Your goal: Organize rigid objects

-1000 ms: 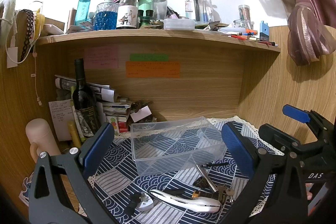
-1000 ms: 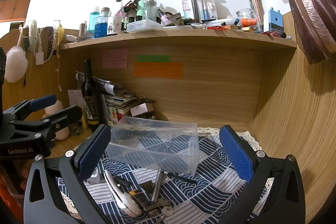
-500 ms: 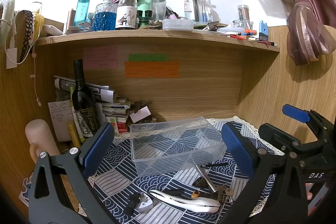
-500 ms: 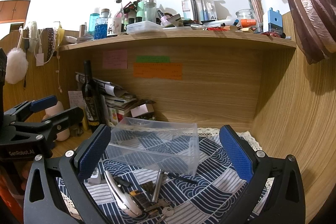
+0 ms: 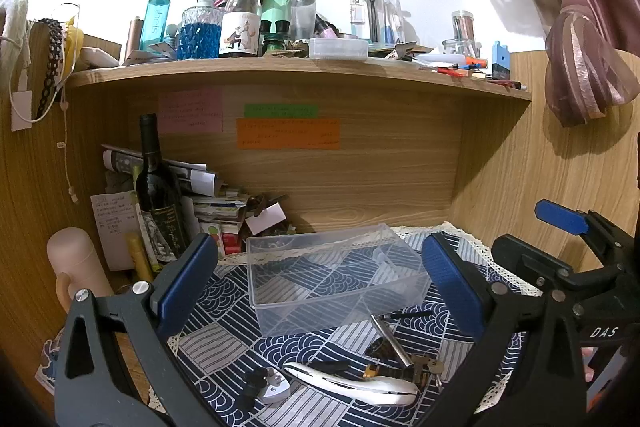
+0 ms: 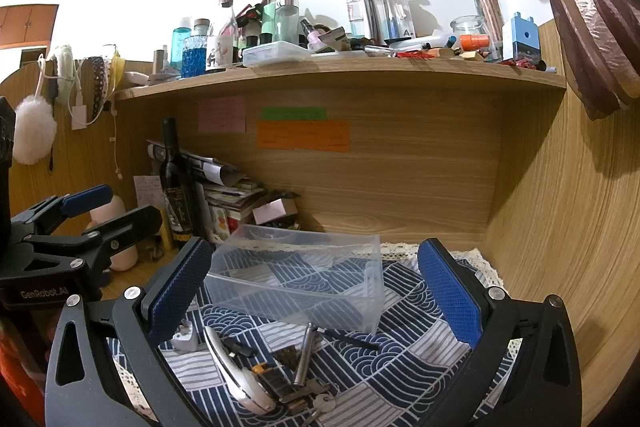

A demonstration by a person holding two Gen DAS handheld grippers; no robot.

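A clear plastic divided box [image 5: 336,279] stands empty on a blue patterned cloth [image 5: 224,343]; it also shows in the right wrist view [image 6: 296,283]. In front of it lie a white curved handle [image 5: 352,381], a metal rod [image 5: 390,335], keys [image 5: 424,367], a black pen [image 5: 404,315] and a small white plug [image 5: 272,389]. The same handle [image 6: 232,371], rod [image 6: 304,351] and plug [image 6: 186,337] show in the right wrist view. My left gripper [image 5: 320,283] is open and empty above the cloth. My right gripper [image 6: 312,291] is open and empty, to the right of the left one.
A dark wine bottle [image 5: 158,195], stacked papers [image 5: 212,203] and a pink flask [image 5: 74,267] crowd the back left corner. A cluttered wooden shelf [image 5: 296,71] overhangs the desk. A wooden side wall [image 6: 560,227] closes the right. A curtain [image 5: 580,27] hangs at upper right.
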